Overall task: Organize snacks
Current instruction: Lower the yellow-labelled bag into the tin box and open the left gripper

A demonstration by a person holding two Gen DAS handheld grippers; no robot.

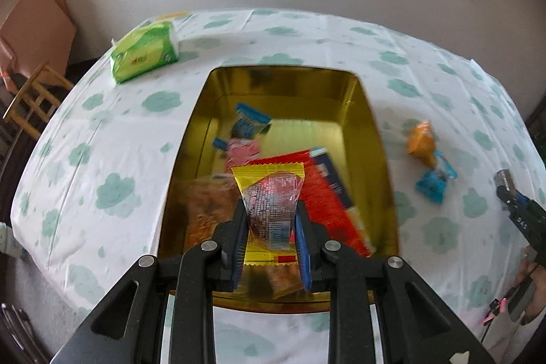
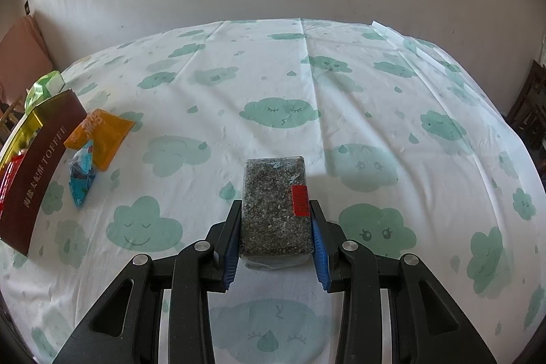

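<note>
- Right now the left hand-held gripper (image 1: 269, 220) has its two blue-padded fingers (image 1: 239, 248) pressed against the sides of a yellow-edged snack packet (image 1: 269, 193), whose clear middle shows a reddish filling; the packet hangs just above the near end of the gold tin (image 1: 211, 111).
- Inside the tin lie a red packet (image 1: 324, 197), a pink packet (image 1: 242, 150), a blue-wrapped sweet (image 1: 250, 120) toward 12 o'clock, and a brownish bag (image 1: 208, 207) at about 9 o'clock from the held packet.
- Over on the table (image 1: 102, 132), at 3 o'clock from the tin, an orange pouch (image 1: 421, 142) lies just beside a small blue packet (image 1: 435, 183), both outside the tin.
- A green tissue pack (image 1: 145, 55) sits at 11 o'clock, well apart from the tin.
- Meanwhile the right hand-held gripper (image 2: 276, 237) is closed on a dark speckled block (image 2: 273, 207) in clear wrap with a red sticker on its right edge, a finger on each long side; whether the block touches the cloud-print cloth I cannot tell.
- From the right wrist view, the tin's brown outer wall, lettered TOFFEE, stands at 9 o'clock, with the orange pouch and blue packet just beside it.
- At the right edge of the left wrist view, the tip of the right hand-held gripper shows at 3 o'clock.
</note>
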